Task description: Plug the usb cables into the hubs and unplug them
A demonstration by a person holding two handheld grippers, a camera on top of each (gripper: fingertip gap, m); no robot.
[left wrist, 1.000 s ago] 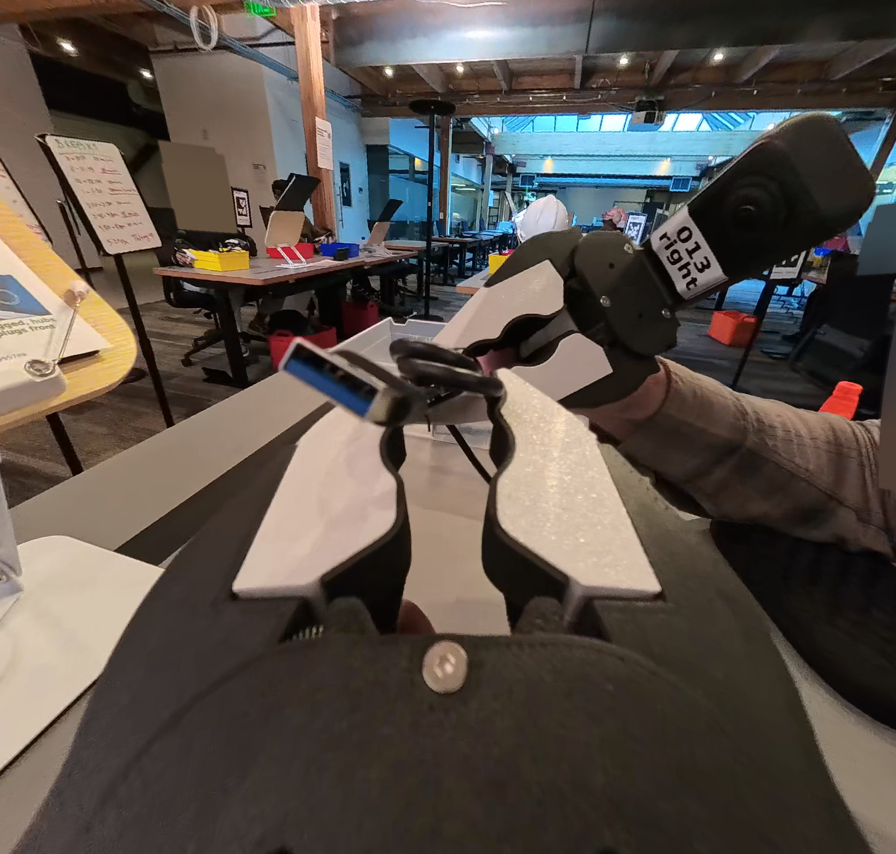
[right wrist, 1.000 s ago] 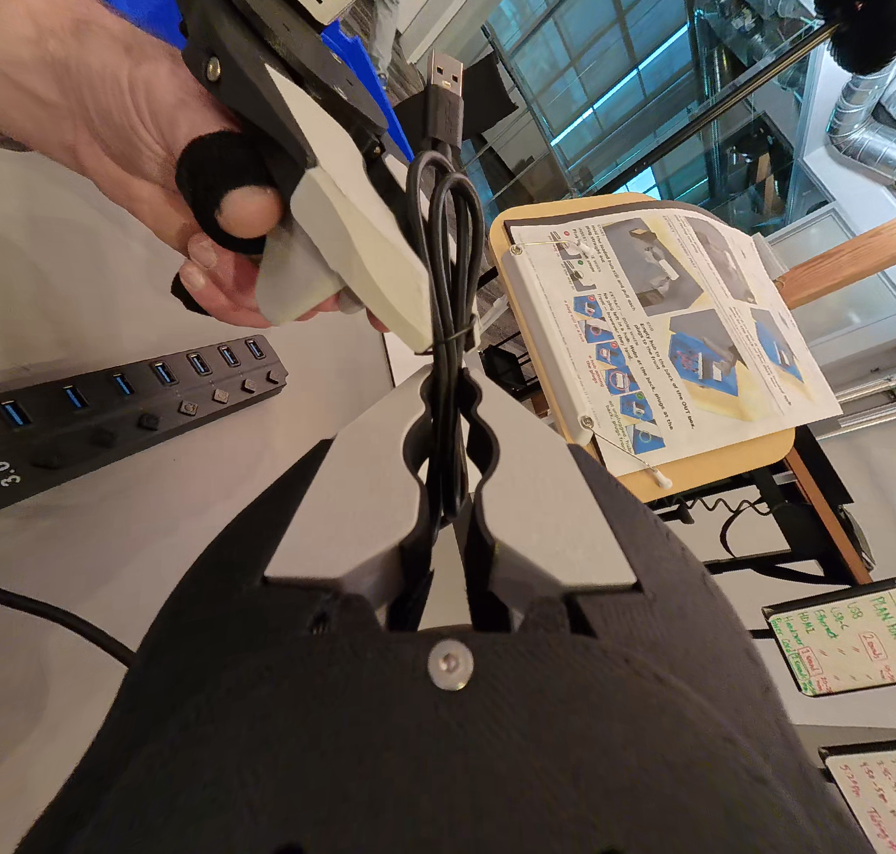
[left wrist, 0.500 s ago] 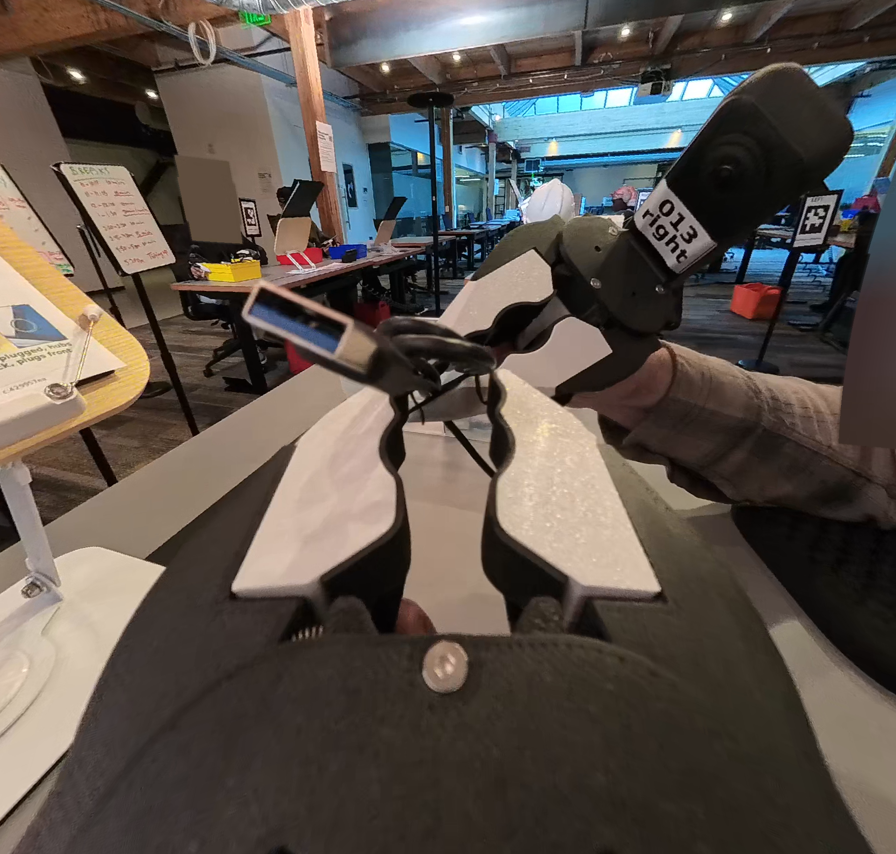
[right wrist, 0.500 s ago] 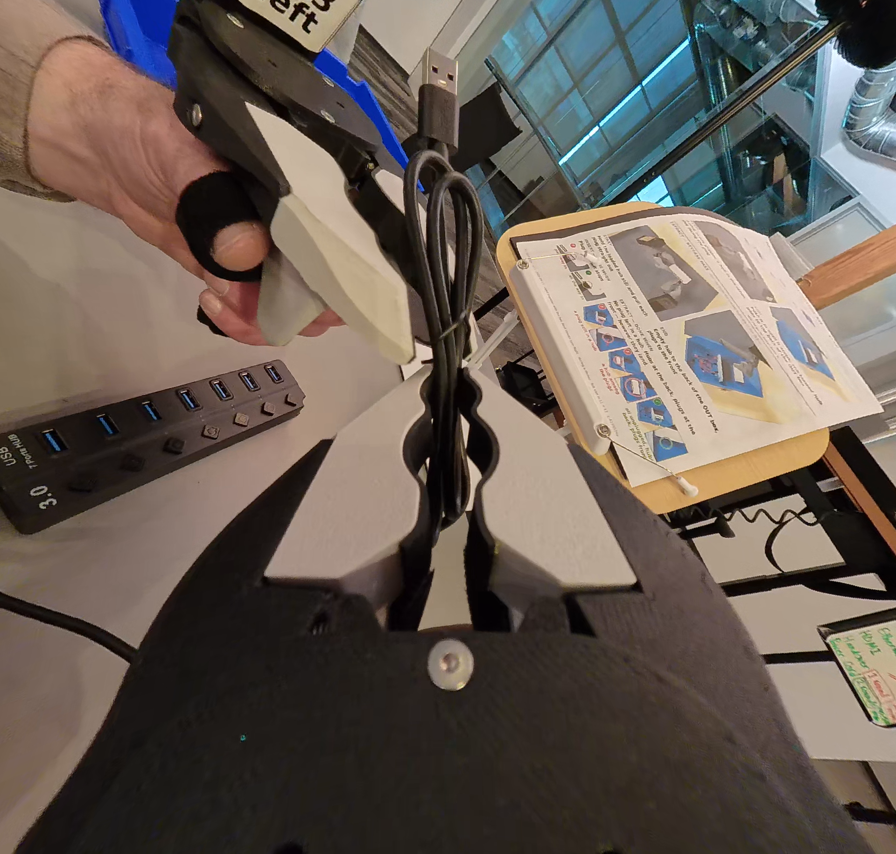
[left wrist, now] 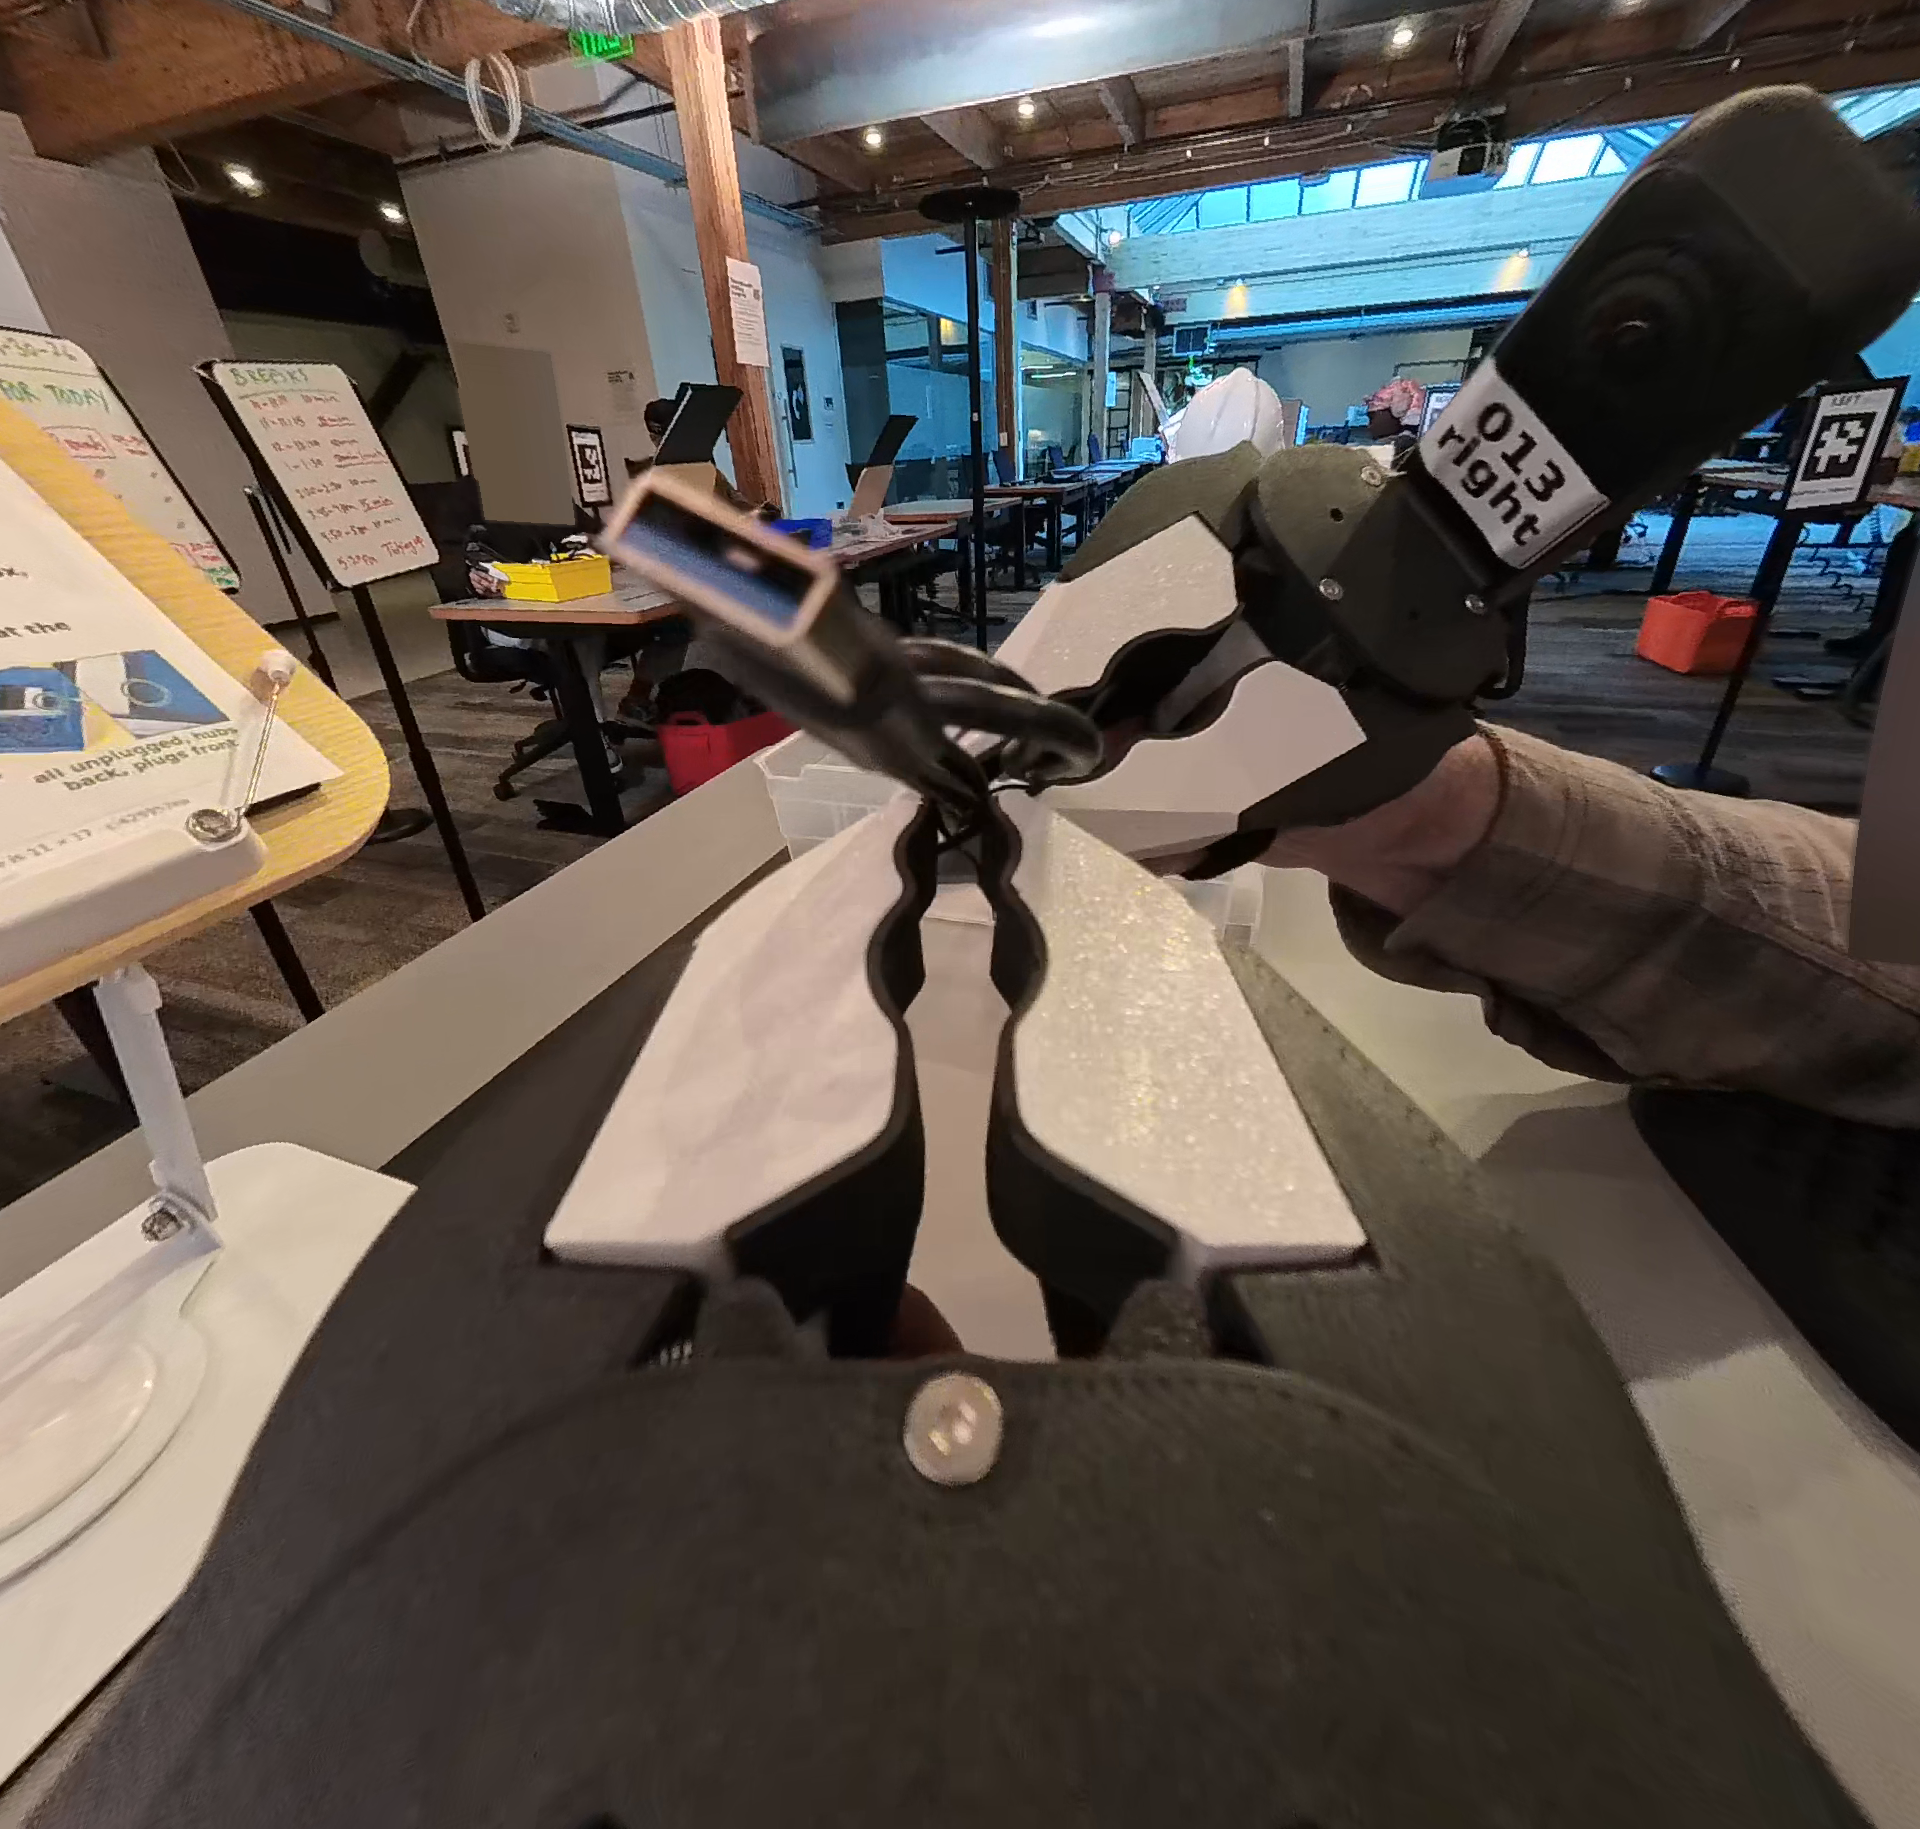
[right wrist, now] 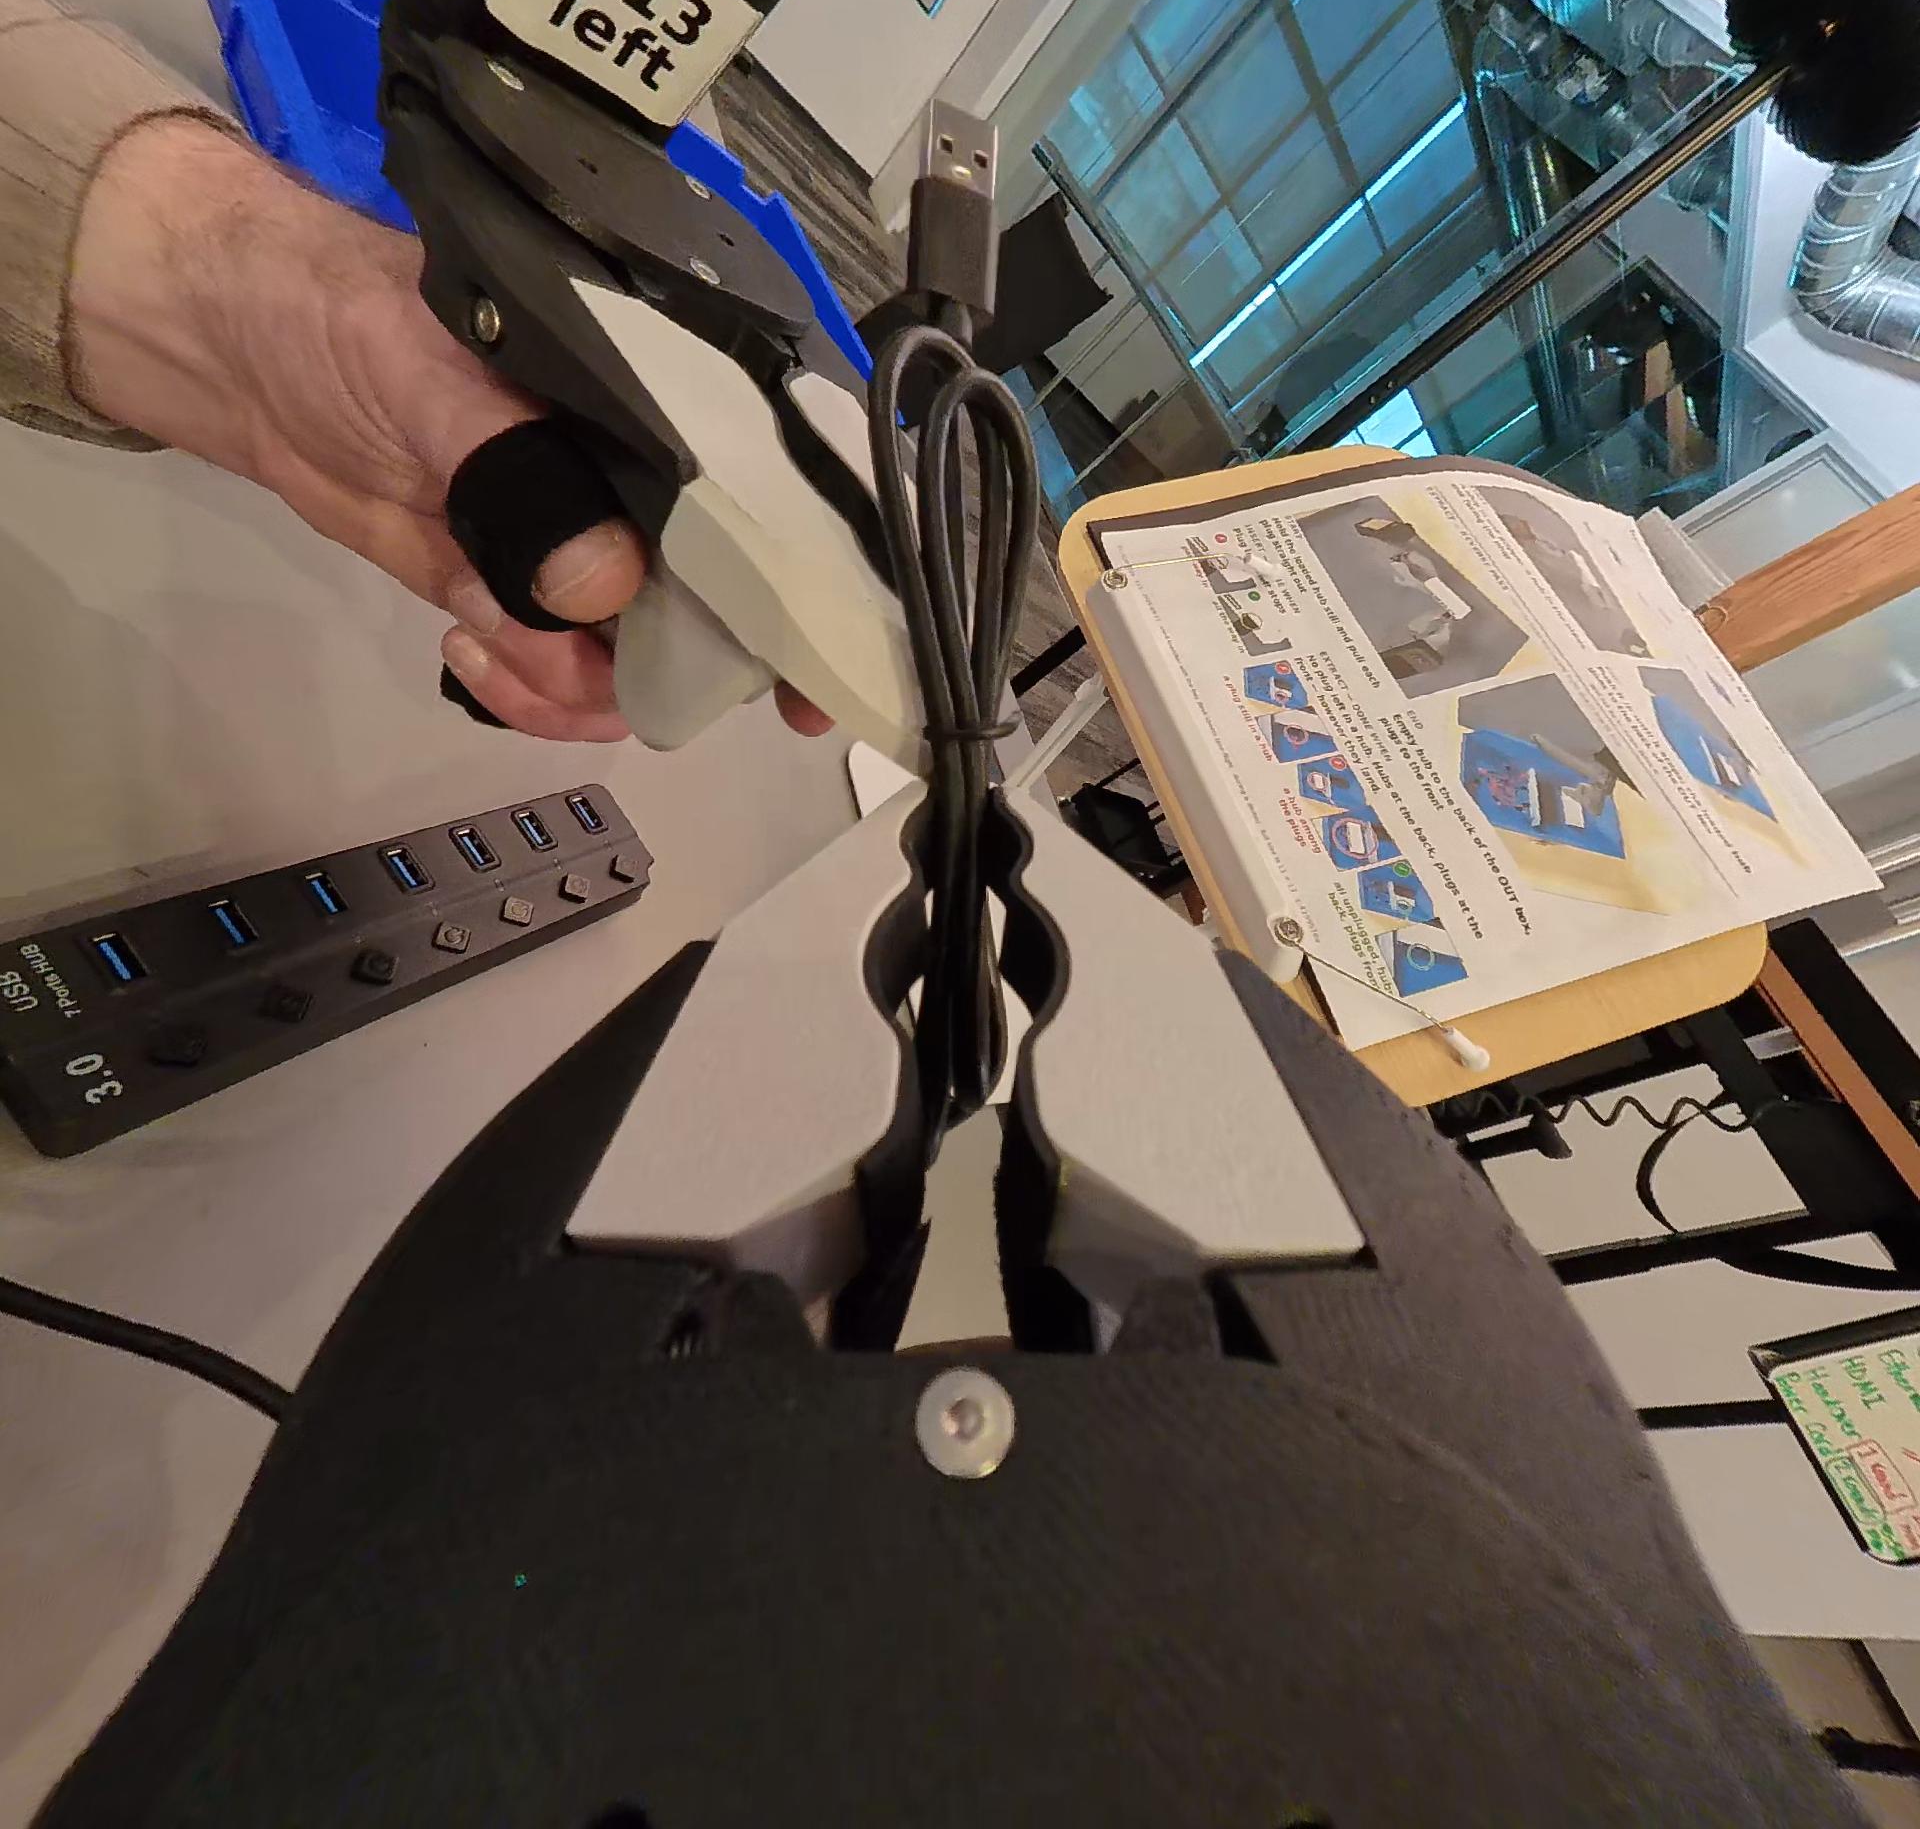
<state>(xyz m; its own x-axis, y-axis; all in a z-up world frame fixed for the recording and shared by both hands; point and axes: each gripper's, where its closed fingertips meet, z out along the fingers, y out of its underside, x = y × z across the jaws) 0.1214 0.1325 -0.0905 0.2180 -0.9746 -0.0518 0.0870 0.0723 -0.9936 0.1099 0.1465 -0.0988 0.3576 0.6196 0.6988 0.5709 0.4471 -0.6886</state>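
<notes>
Both hand-held grippers are seen clamped on one bundled black USB cable. By the right hand-held gripper the coiled loops are pinched between closed fingers, with the metal plug pointed away above them. By the left hand-held gripper the same bundle is met from the side, its fingertips closed on the strands near the thin tie; the blue-tongued plug is seen blurred just past its tips. A black multi-port hub is laid flat on the white tabletop, well apart from the cable and unplugged from it. An instruction sheet on a wooden stand is set beside the tabletop.
</notes>
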